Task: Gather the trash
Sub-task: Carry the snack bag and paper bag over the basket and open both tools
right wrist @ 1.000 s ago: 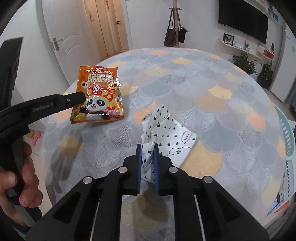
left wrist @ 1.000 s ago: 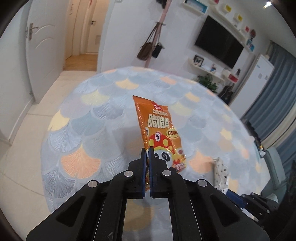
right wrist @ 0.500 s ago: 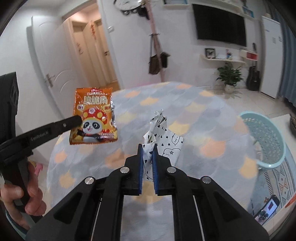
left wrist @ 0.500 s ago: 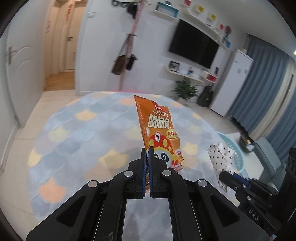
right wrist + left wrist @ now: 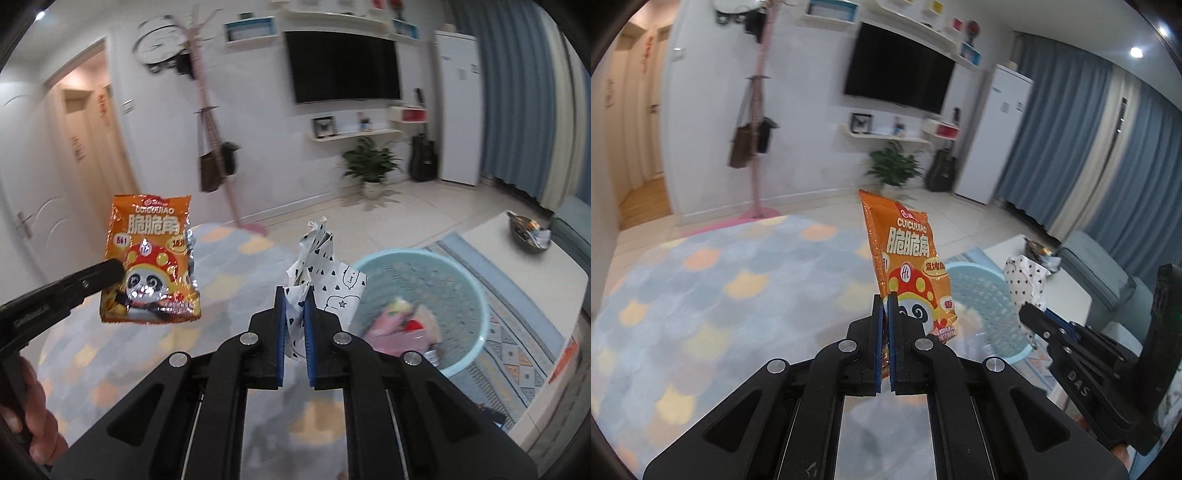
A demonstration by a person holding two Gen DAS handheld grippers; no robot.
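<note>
A scallop-patterned rug [image 5: 713,280] is spread over pale floor tiles [image 5: 417,206] below a wall television [image 5: 341,68], while an orange snack packet [image 5: 908,266] is pinched in the closed left gripper [image 5: 885,306] and a heart-printed wrapper [image 5: 317,266] in the closed right gripper [image 5: 294,299] near a blue basket [image 5: 465,280].

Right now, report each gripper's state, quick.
Left gripper: shut on the snack bag.
Right gripper: shut on the dotted wrapper.

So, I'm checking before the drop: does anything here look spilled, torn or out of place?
Nothing stands out. The left gripper pinches the orange snack bag, the right gripper the heart-print wrapper, and earlier trash sits inside the blue basket.
</note>
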